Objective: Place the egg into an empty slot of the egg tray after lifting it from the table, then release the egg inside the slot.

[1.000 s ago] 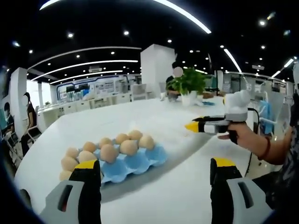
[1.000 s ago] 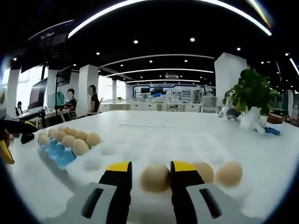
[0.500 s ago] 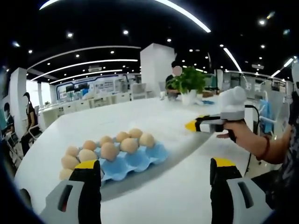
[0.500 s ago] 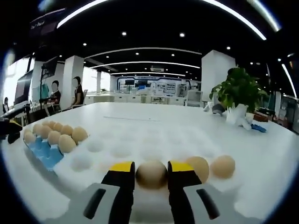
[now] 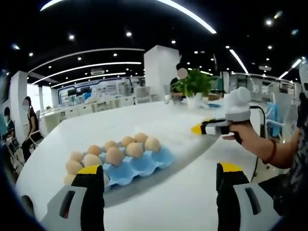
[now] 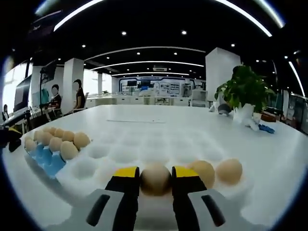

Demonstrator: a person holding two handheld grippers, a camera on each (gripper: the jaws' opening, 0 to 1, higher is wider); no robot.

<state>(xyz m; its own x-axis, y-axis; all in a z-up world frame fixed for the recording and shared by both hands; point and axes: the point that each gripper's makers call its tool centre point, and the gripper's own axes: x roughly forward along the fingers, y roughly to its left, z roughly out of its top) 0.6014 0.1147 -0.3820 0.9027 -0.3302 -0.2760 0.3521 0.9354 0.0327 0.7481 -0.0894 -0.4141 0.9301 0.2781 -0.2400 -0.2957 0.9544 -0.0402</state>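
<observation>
Your egg point(image 6: 155, 179): tan, matte, pinched between yellow tips of right gripper point(image 6: 153, 179), at near edge of white egg tray point(image 6: 144, 149).

White egg tray: large moulded sheet, flat on table, most slots empty. Two more tan eggs point(image 6: 216, 172) sit in its near row, just right of your held egg.

Blue egg tray point(image 5: 139, 164): smaller, left of white tray, touching its edge; far rows filled with tan eggs, near slots empty.
</observation>
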